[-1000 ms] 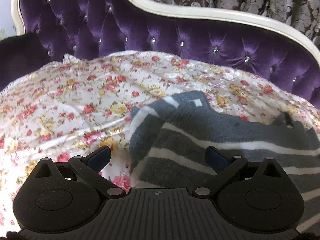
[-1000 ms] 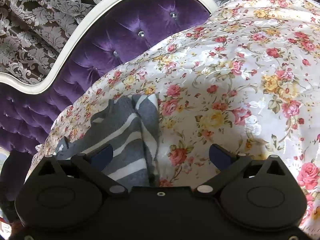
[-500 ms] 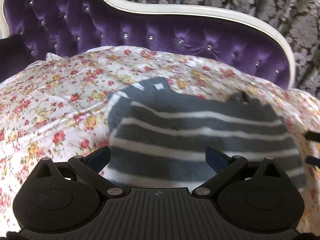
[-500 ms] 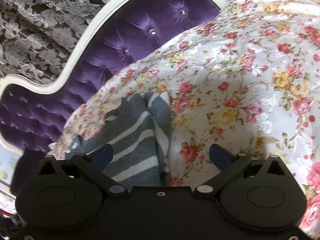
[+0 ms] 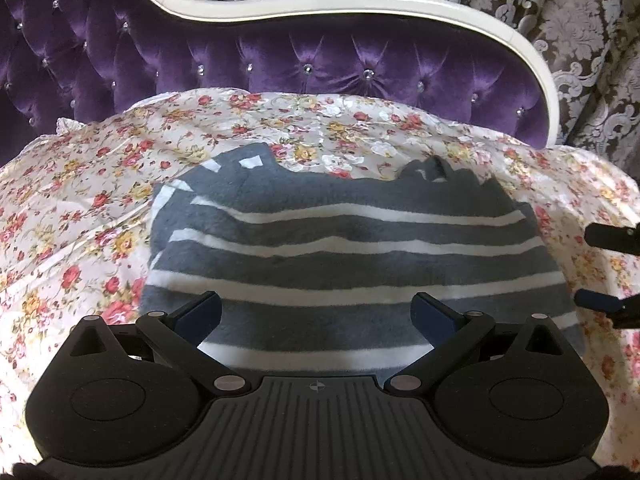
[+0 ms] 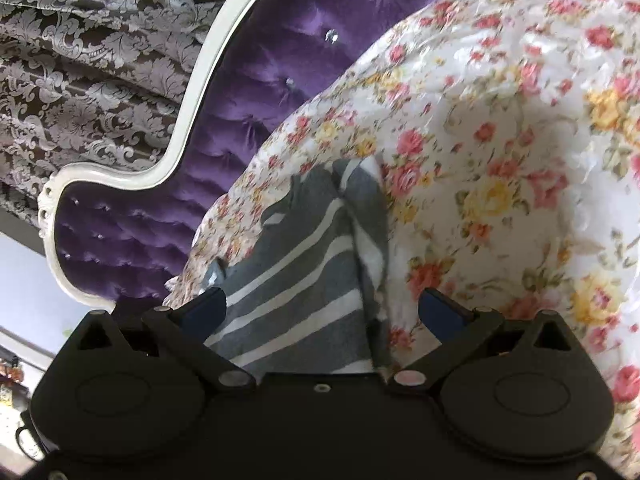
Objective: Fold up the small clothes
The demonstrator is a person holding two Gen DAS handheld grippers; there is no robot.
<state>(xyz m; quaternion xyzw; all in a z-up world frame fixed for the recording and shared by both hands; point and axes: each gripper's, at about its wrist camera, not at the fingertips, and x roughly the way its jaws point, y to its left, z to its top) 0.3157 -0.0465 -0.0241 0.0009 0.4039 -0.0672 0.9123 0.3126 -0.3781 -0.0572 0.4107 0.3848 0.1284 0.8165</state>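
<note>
A small grey garment with white stripes lies folded on the floral cover; its left side is turned over onto itself. My left gripper is open and empty, just above the garment's near edge. My right gripper is open and empty at the garment's right end. Its fingertips show at the right edge of the left wrist view.
A purple tufted backrest with a white curved frame rises behind the cover. Patterned brown curtains hang behind it. In the right wrist view the floral cover stretches to the right.
My left gripper has pulled back and swung right, so the whole garment now shows in its view. My right gripper has tilted and drawn nearer the garment's end. Both stayed open.
</note>
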